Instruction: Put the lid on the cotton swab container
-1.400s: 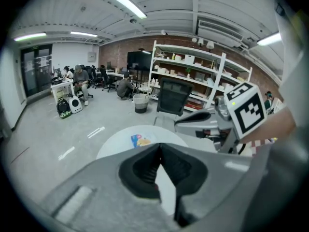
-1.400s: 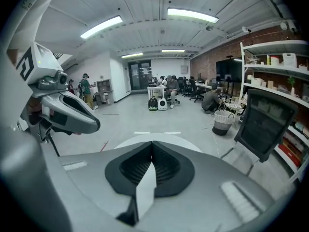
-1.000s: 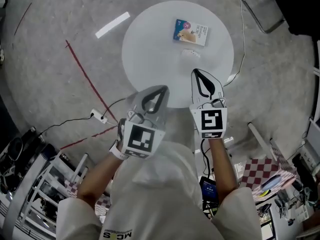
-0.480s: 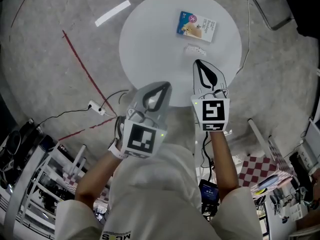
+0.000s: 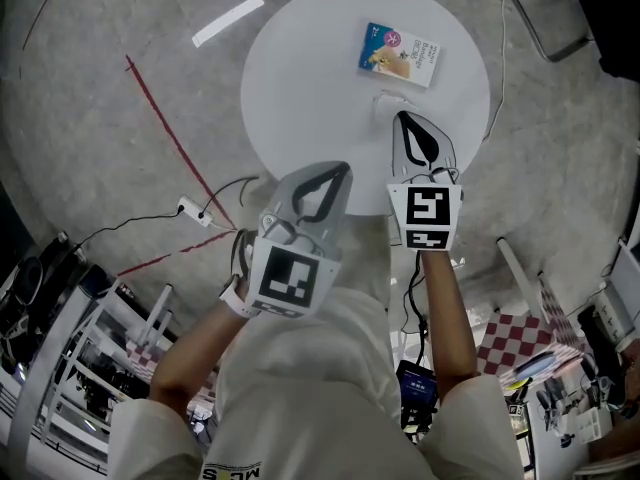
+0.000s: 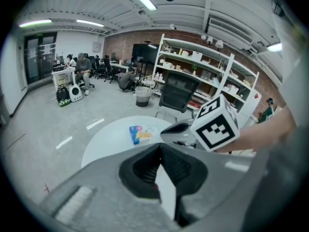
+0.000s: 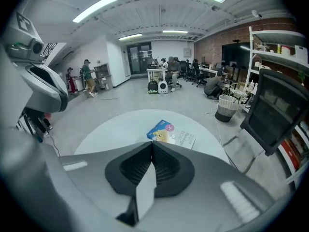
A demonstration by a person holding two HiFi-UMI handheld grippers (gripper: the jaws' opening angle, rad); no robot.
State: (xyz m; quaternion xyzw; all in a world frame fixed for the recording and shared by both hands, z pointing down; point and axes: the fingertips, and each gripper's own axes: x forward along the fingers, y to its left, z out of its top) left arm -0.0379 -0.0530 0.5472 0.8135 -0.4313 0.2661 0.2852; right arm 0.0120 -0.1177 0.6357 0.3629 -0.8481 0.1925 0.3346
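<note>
The cotton swab container (image 5: pixel 398 54), a flat blue and white pack, lies on the far side of the round white table (image 5: pixel 300 78). A small clear lid (image 5: pixel 386 98) rests on the table nearer me, just past the tip of my right gripper (image 5: pixel 404 117), which is shut and empty over the table's near right part. My left gripper (image 5: pixel 338 169) is shut and empty at the table's near edge. The container (image 7: pixel 171 135) appears right beyond the right gripper (image 7: pixel 152 143) in its own view. In the left gripper view, the container (image 6: pixel 140 133) lies ahead of the left gripper (image 6: pixel 161 145).
A red line (image 5: pixel 170 138) crosses the grey floor left of the table, near a power strip (image 5: pixel 190 208) with cables. A metal chair frame (image 5: pixel 545 18) stands at the far right. Shelving (image 5: pixel 60 388) and a checkered cloth (image 5: pixel 520 343) flank my body.
Both grippers have moved forward toward the table. The right gripper's tip has closed in on the lid. Both stay shut.
</note>
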